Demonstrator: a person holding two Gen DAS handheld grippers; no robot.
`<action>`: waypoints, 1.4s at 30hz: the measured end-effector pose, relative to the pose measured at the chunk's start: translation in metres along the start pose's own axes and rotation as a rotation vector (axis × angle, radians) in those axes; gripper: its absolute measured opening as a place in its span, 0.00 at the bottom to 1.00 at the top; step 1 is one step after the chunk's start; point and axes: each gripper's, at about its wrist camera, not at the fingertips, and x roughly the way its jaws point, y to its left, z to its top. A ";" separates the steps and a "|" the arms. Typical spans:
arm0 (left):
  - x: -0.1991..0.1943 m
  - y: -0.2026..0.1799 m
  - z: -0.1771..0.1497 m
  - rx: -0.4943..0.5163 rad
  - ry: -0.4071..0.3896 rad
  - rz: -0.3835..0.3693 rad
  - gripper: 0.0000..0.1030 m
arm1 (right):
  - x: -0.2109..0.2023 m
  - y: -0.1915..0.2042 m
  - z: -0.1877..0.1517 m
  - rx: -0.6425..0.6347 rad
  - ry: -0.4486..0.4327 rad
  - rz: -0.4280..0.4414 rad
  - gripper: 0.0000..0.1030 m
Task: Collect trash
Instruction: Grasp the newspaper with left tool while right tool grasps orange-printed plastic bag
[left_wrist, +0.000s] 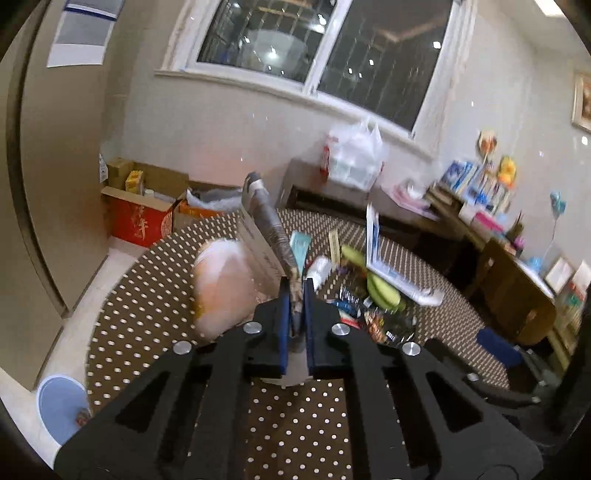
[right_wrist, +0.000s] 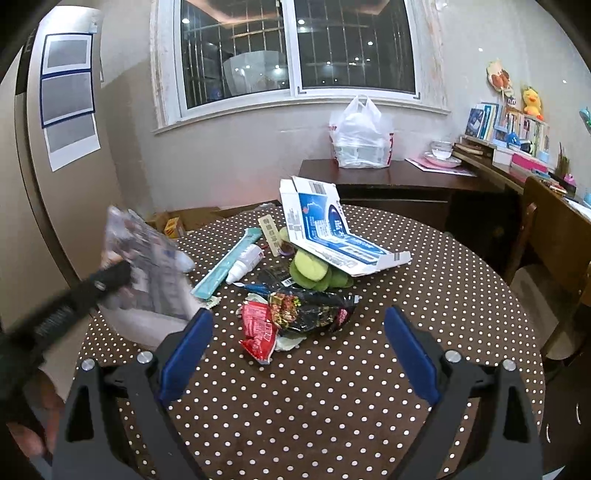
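Note:
My left gripper (left_wrist: 296, 286) is shut on the lower end of a grey printed wrapper (left_wrist: 264, 218), which stands up from its jaws above the table. In the right wrist view the same wrapper (right_wrist: 147, 266) hangs at the left, off the dotted tablecloth (right_wrist: 332, 387). My right gripper (right_wrist: 299, 314) stands open and holds nothing, just short of a red wrapper (right_wrist: 258, 328) and a black snack wrapper (right_wrist: 314, 310). Behind those lie green peels (right_wrist: 310, 273), a flattened blue and white carton (right_wrist: 325, 229), a teal tube box (right_wrist: 229, 262) and a small white bottle (right_wrist: 245, 262).
A light blue bin (left_wrist: 61, 406) stands on the floor left of the table. A whitish plastic bag (left_wrist: 221, 288) sits on the table's left side. Cardboard boxes (left_wrist: 140, 221) fill the far corner. A dark cabinet (right_wrist: 388, 177) bears a white bag (right_wrist: 362, 136); a wooden chair (right_wrist: 546, 229) stands right.

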 end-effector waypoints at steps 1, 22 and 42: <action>-0.008 0.002 0.002 -0.006 -0.018 -0.016 0.07 | -0.001 0.001 0.000 -0.002 -0.001 0.000 0.89; -0.062 0.077 0.019 -0.174 -0.097 -0.116 0.07 | 0.034 0.058 -0.003 -0.088 0.079 0.081 0.89; -0.123 0.090 0.036 -0.158 -0.267 -0.135 0.07 | 0.014 0.099 0.012 -0.074 0.035 0.195 0.89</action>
